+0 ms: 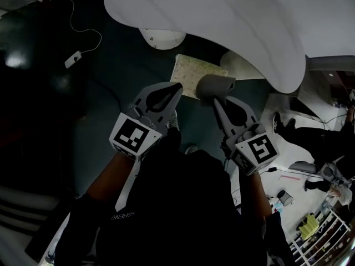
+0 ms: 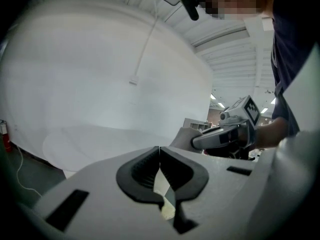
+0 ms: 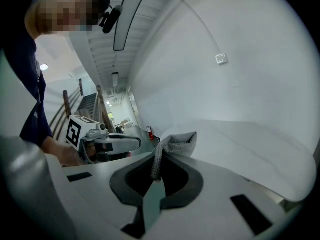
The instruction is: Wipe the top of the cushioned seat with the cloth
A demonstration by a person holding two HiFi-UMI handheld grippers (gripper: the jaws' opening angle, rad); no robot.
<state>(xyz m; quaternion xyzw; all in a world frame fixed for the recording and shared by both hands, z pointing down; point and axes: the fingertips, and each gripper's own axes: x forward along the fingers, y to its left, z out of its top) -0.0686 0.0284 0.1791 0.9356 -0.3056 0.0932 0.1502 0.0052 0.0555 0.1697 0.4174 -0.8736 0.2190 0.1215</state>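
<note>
While the white cushioned seat [image 1: 222, 15] spreads across the top of the head view as the biggest thing in sight, nothing touches it yet; its pale, rounded upper face lies ahead of both grippers. Below it lies the dark floor [image 1: 105, 76], with a pale patterned mat [image 1: 191, 73] under the seat's edge.

The left gripper [image 2: 160, 151] has its fingers pressed together at the tips with nothing between them. The right gripper [image 3: 157, 156] has its fingers pinching a grey knitted cloth [image 3: 178, 142], a thick folded wad of which sticks out past the tips, close to the seat but apart from it.

The step in hand looks like bringing the cloth onto the seat top to begin wiping. To do it well, I judge the right gripper should tilt so the loose wad, not the hard fingertips, meets the cushion, then press lightly and sweep in long overlapping passes along the curve. A firm pinch matters, since the cloth could drag free on the padded cover. The left gripper can stay clear.
</note>
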